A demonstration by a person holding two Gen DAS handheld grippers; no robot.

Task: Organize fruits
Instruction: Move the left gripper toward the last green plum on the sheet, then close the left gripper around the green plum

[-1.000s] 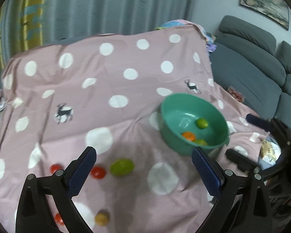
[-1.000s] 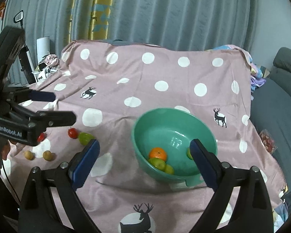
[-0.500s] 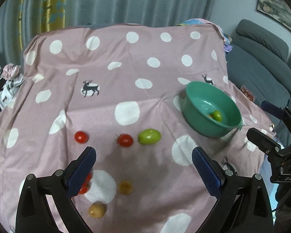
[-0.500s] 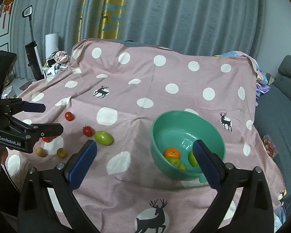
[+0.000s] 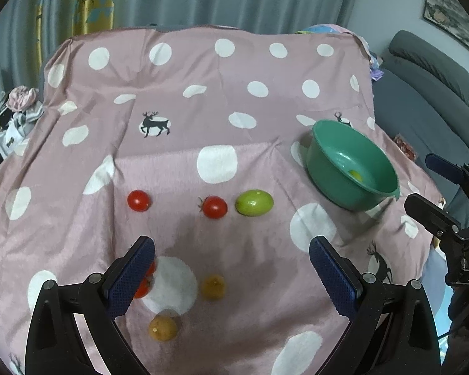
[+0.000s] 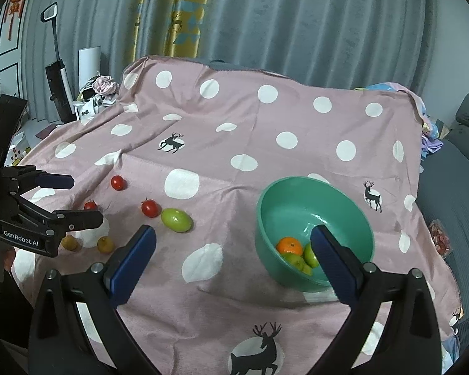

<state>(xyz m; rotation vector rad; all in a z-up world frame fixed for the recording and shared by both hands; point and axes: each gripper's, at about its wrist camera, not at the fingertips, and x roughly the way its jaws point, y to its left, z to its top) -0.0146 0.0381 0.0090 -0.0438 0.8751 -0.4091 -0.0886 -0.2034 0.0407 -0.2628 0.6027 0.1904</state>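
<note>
"GenRobot.AI" in white on left gripper [image 6: 67,200] body, left of jaws; "DAS…" partly cut off on right gripper [image 5: 428,184].

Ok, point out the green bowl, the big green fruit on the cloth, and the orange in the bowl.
green bowl [image 6: 364,218], right wrist view, on its far inner wall.
green fruit [image 5: 254,202], left wrist view, middle of its skin.
orange [image 6: 289,246], right wrist view, on its top.
</note>
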